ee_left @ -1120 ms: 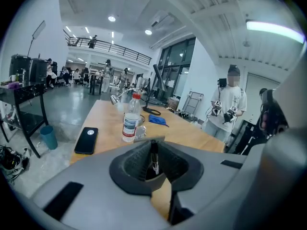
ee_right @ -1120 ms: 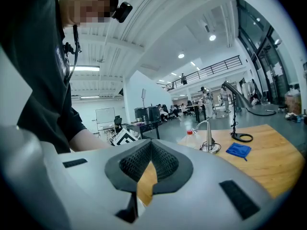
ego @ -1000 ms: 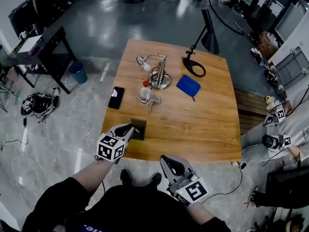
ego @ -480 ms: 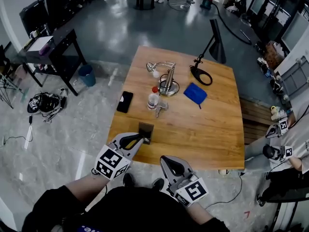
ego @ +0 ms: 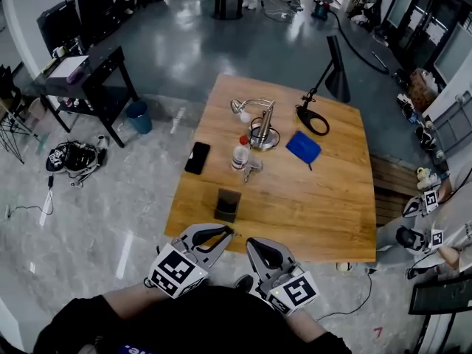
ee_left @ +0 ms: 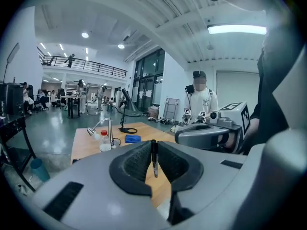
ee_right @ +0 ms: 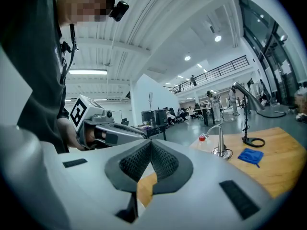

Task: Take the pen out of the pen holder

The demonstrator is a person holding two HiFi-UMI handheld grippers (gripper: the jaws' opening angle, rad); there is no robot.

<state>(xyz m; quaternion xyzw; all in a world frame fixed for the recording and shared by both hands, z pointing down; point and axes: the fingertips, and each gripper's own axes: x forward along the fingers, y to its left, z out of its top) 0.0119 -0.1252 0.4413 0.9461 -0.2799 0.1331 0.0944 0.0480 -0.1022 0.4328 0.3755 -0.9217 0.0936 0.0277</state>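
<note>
The dark square pen holder (ego: 228, 204) stands near the front-left of the wooden table (ego: 317, 205). My left gripper (ego: 227, 231) hangs above the table's front edge, short of the holder and clear of it. In the left gripper view its pads are shut on a thin dark pen (ee_left: 154, 158) that hangs upright between them, tip down. My right gripper (ego: 257, 248) is beside it, over the table's edge, with its jaws closed together and nothing in them (ee_right: 151, 146).
Further back on the table are a water bottle (ego: 240, 153), a black phone (ego: 197, 158), a metal stand (ego: 263, 128), a blue cloth (ego: 304, 147) and a black desk lamp (ego: 325, 87). Another person with grippers stands at the right (ego: 424, 220).
My left gripper rose from the pen holder and drew back toward me with the pen in its jaws. The right gripper stayed put.
</note>
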